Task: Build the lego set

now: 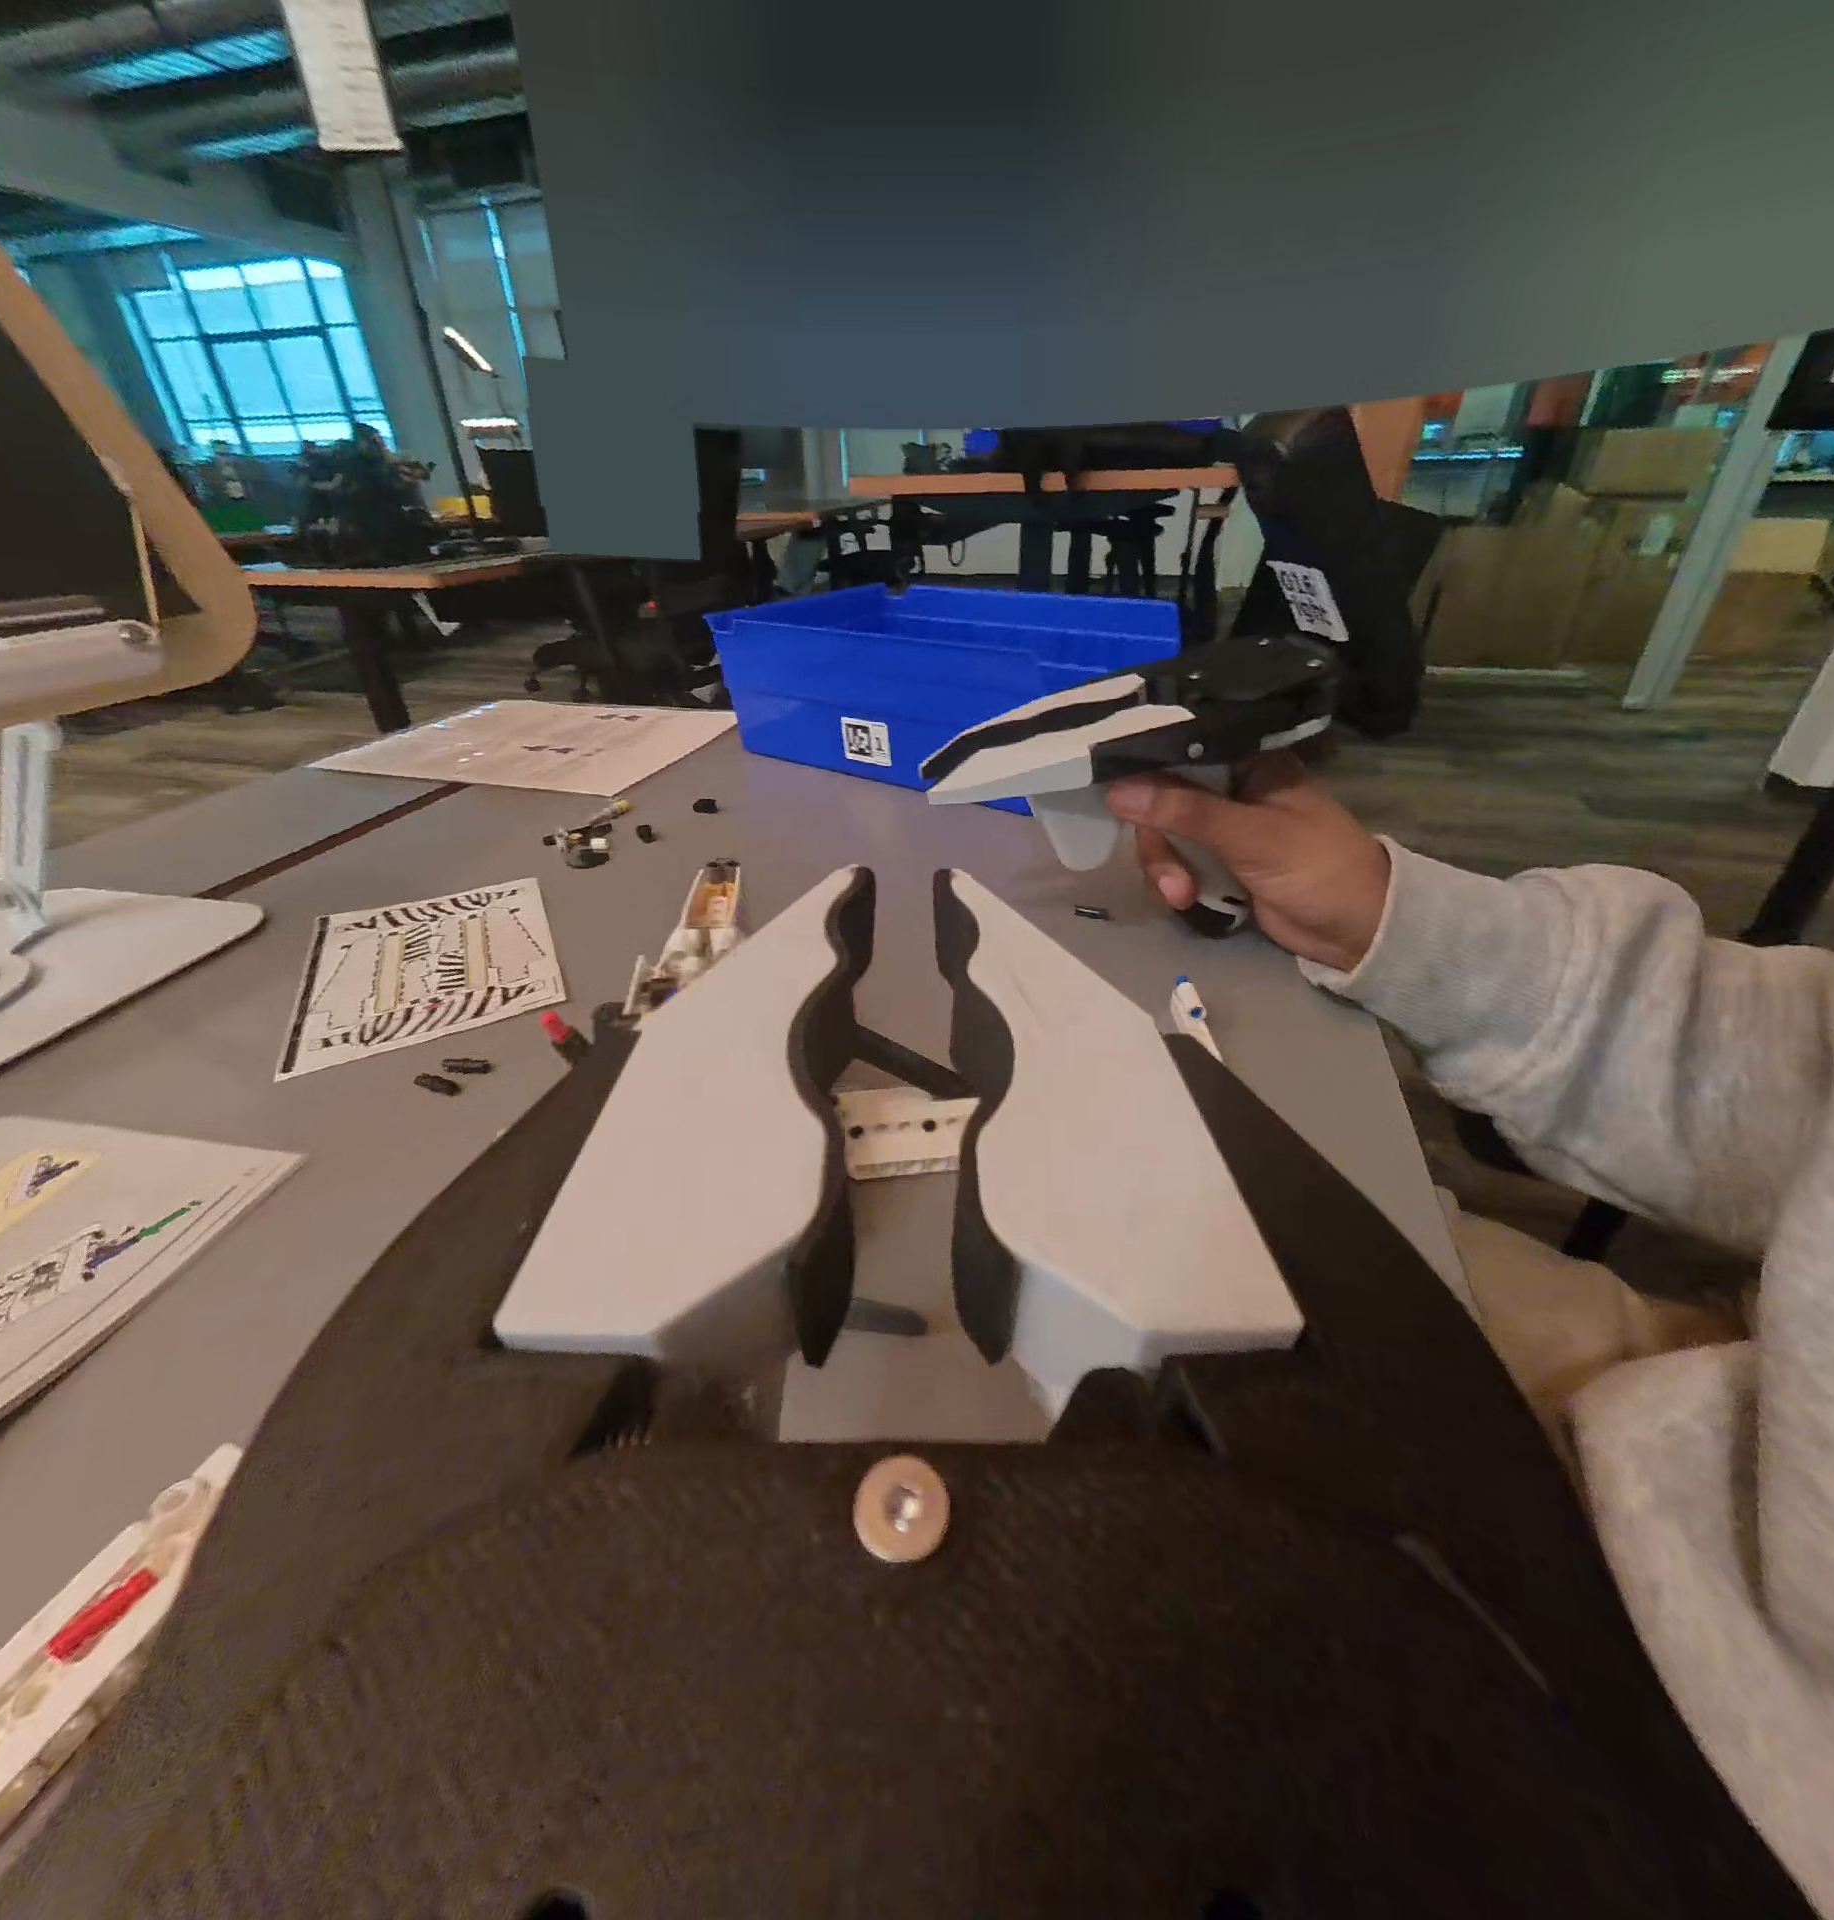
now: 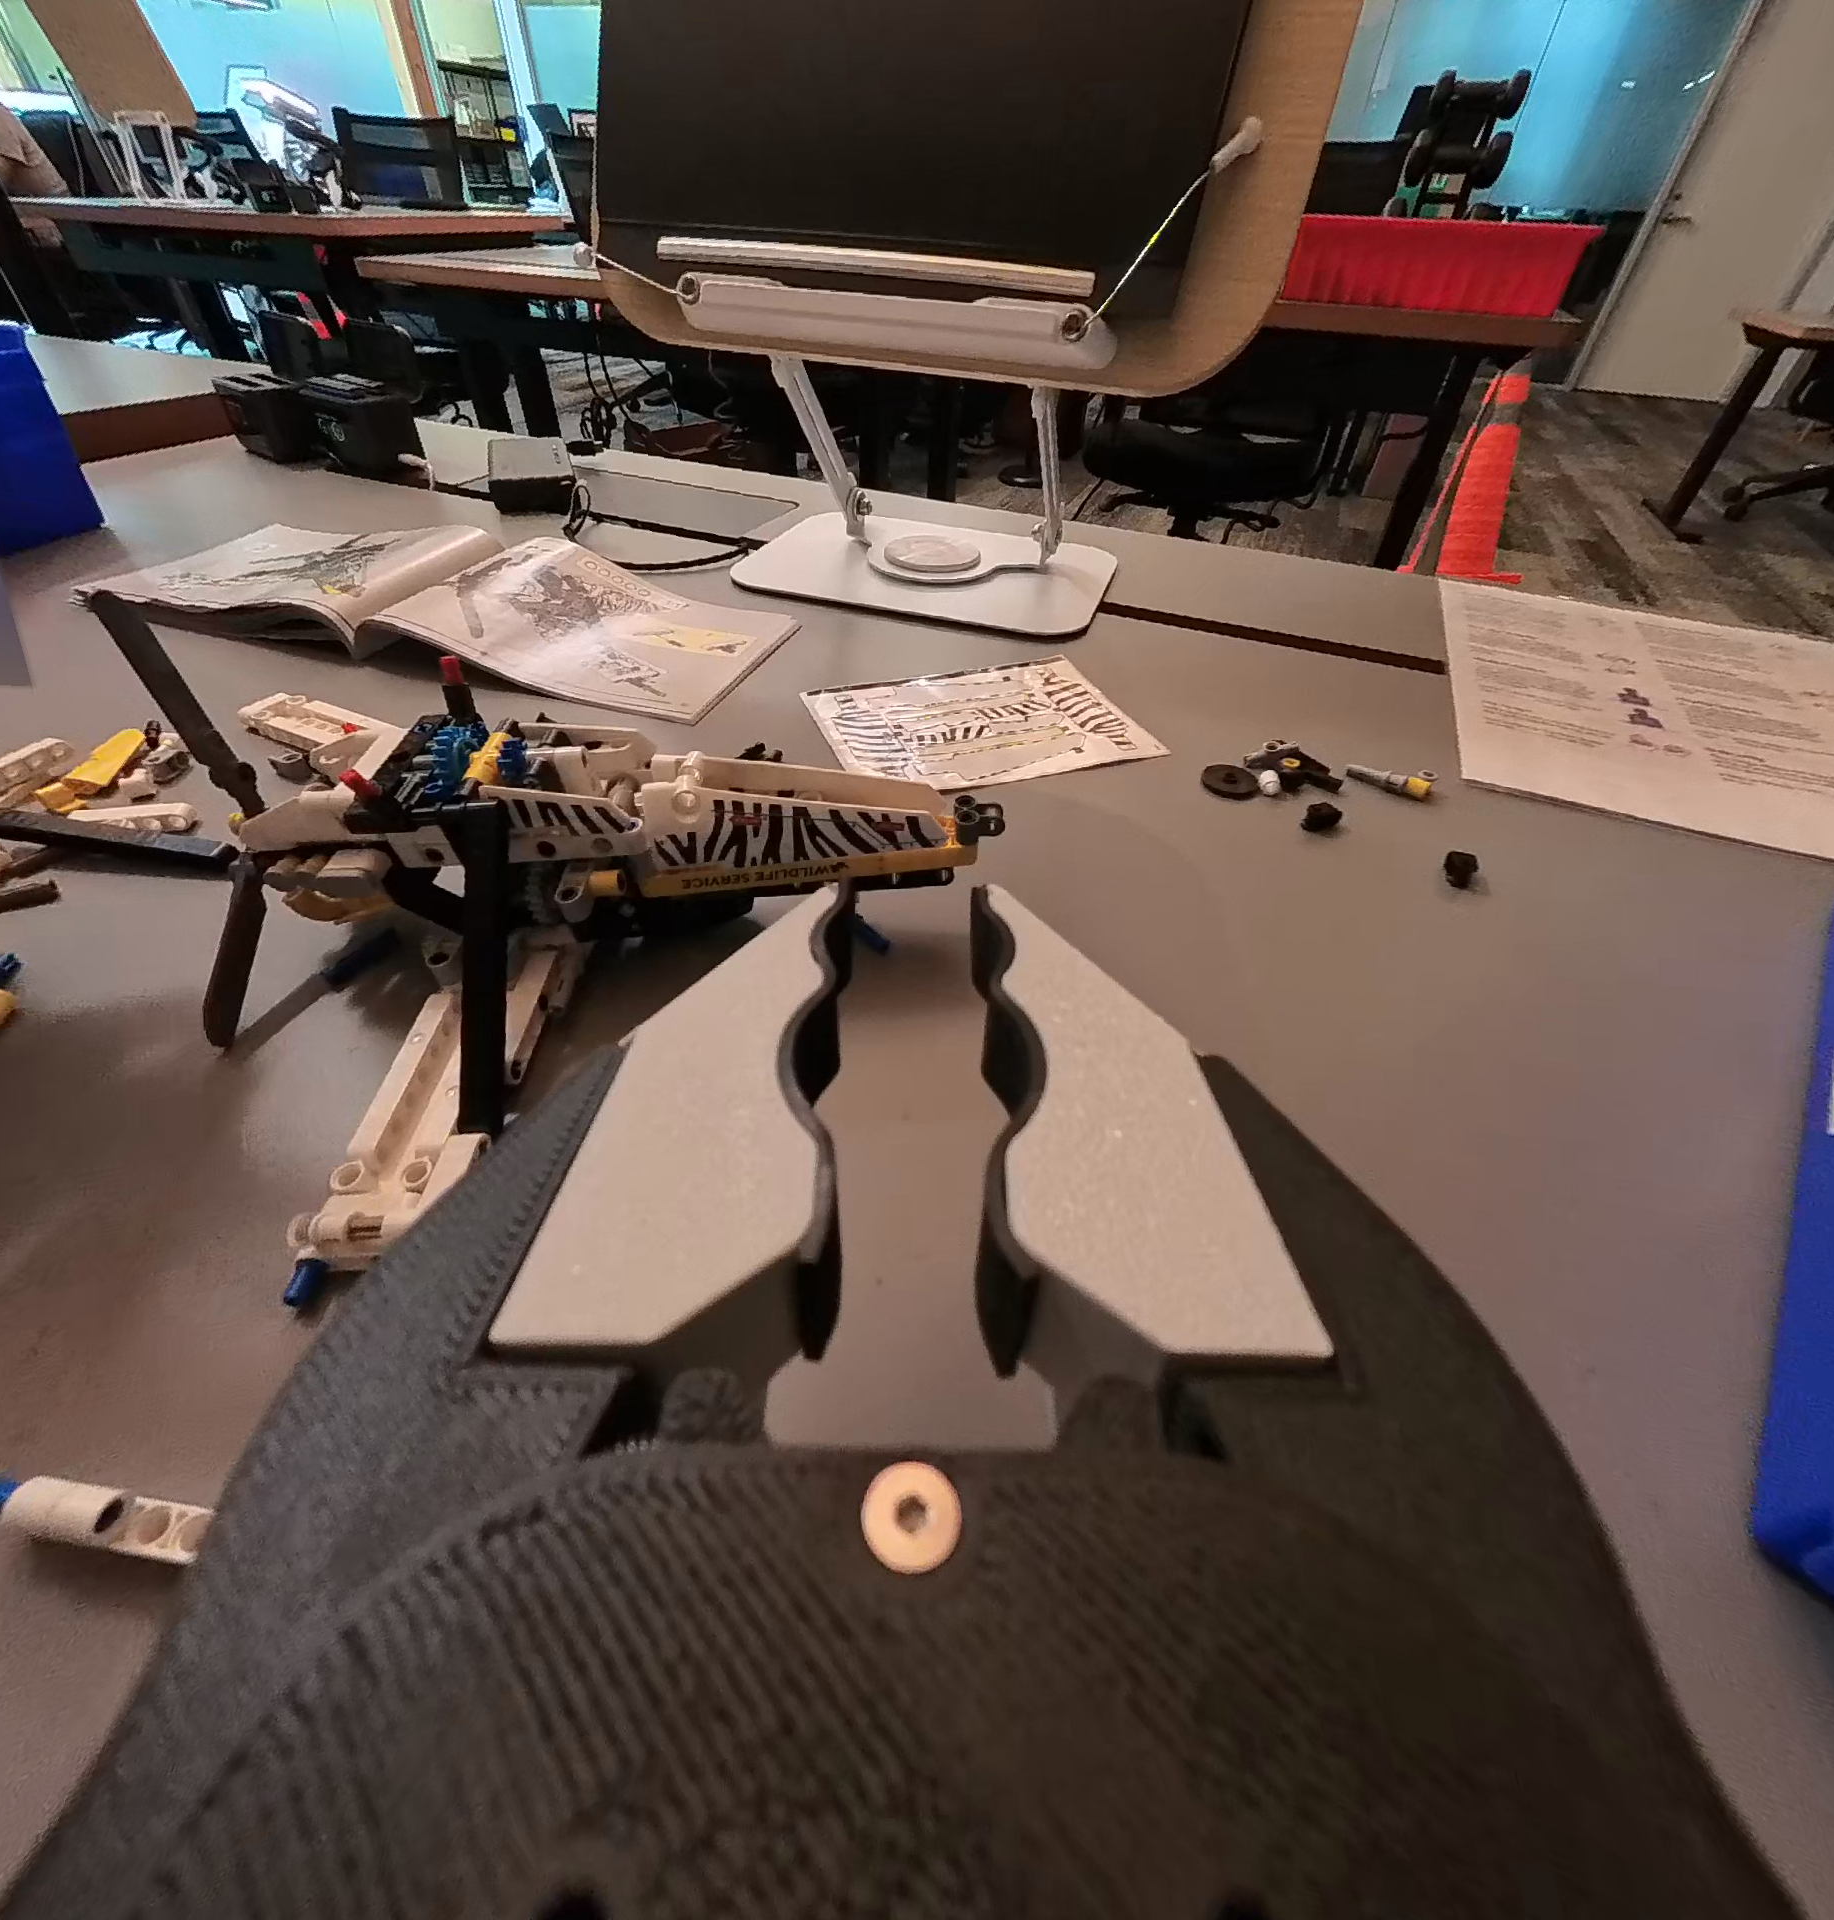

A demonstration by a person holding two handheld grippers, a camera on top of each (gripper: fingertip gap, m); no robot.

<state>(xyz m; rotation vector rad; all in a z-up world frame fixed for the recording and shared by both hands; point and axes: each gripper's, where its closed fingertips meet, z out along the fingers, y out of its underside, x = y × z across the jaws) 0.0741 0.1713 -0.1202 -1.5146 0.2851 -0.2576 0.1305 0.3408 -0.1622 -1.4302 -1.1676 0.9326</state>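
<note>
My left gripper (image 1: 905, 883) is shut on a white Lego piece with holes (image 1: 897, 1138), clamped deep between the pads with a black bar on top of it. The zebra-striped Lego helicopter (image 2: 622, 831) stands on the grey table (image 2: 1204, 1039), just left of and beyond my right gripper (image 2: 908, 894). That gripper is open and empty, with bare table showing between its fingers. The helicopter's end also shows beside my left finger in the left wrist view (image 1: 700, 935). The right gripper (image 1: 928, 784), held by a hand, hovers in front of the blue bin (image 1: 892, 665).
A sticker sheet (image 2: 980, 717), an open instruction booklet (image 2: 445, 613), a printed page (image 2: 1661, 717) and a tablet stand (image 2: 923, 561) lie beyond. Small loose parts (image 2: 1308, 779) sit at the right, white and yellow beams (image 2: 82, 779) at the left. The blue bin (image 2: 1817, 1247) is at the right edge. My right fingertips sit around 20 cm from my left ones. About 10 cm separates my right fingertips from the zebra-striped Lego helicopter (image 2: 622, 831).
</note>
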